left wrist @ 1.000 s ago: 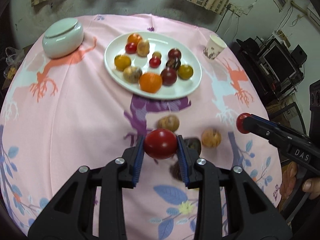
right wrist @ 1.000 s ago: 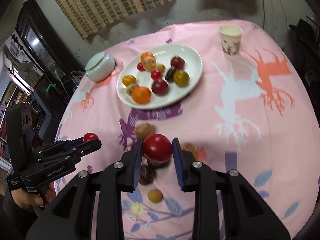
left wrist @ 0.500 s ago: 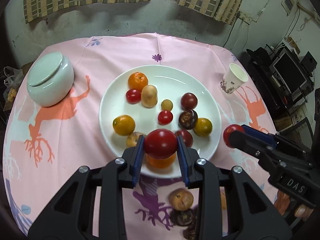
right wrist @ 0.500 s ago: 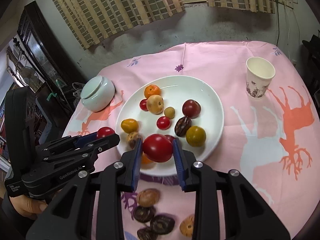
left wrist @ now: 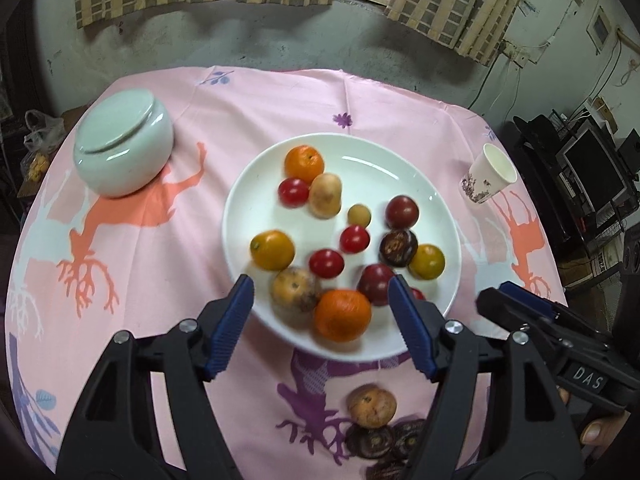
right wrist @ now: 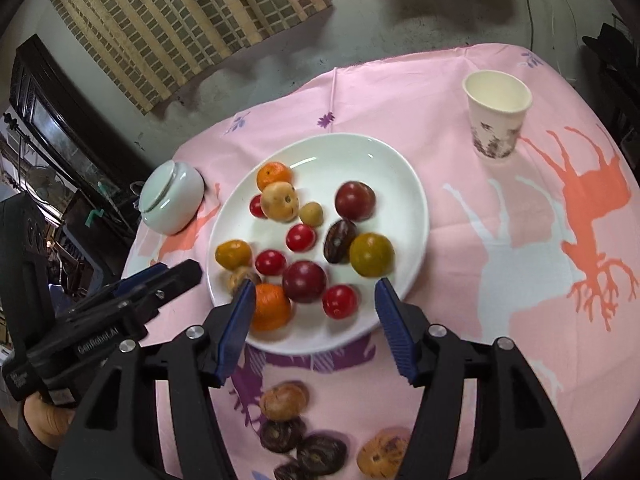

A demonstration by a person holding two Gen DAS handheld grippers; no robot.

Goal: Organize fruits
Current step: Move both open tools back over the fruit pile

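- Left claw (left wrist: 320, 312) and right claw (right wrist: 314, 310) both opening over the near rim of the plate (left wrist: 408, 172), nothing gripped, probably so tomatoes land with the pile.
- Brown fruit (left wrist: 371, 405) waiting on the bench.

Glossy ceramic plate (left wrist: 400, 168) & jar (left wrist: 124, 152); matt cloth (left wrist: 260, 100); paper cup (left wrist: 486, 180).

Over the near rim of the white plate (right wrist: 404, 184) the right gripper (right wrist: 316, 304) hangs with its jaws opening, pads clear of any fruit. A red tomato (right wrist: 339, 301) lies on the plate between them, an orange (right wrist: 271, 306) just left of it. The left gripper (right wrist: 160, 280) sits left of the plate. A paper cup (right wrist: 497, 119) stands right of the plate, a lidded bowl (right wrist: 172, 202) to its left. Brown and dark fruits (right wrist: 284, 402) lie on the cloth nearer than the plate.
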